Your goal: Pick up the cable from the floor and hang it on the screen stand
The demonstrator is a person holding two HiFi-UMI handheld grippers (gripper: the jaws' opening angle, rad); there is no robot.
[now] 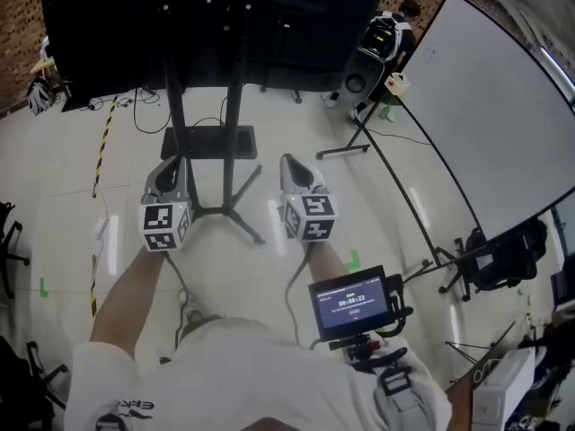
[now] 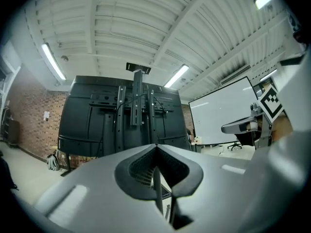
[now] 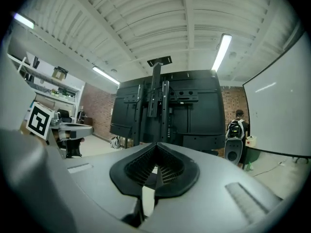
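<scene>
The big black screen (image 1: 216,16) stands on its stand (image 1: 232,106), whose flat base (image 1: 208,142) rests on the pale floor straight ahead. Thin black cable (image 1: 144,119) lies on the floor left of the base. My left gripper (image 1: 171,167) is level just left of the stand's legs, jaws together and empty. My right gripper (image 1: 295,163) is held level to the right of the legs, also shut with nothing in it. The screen's back (image 2: 97,120) fills the left gripper view beyond the shut left gripper (image 2: 155,147). The right gripper view shows the screen's back (image 3: 194,115) past the shut right gripper (image 3: 155,144).
A large whiteboard (image 1: 503,106) on a wheeled frame stands at the right, with a speaker and a backpack (image 1: 373,52) behind it. Yellow-black tape (image 1: 101,146) runs along the floor at the left. A small monitor (image 1: 350,303) hangs at the person's waist.
</scene>
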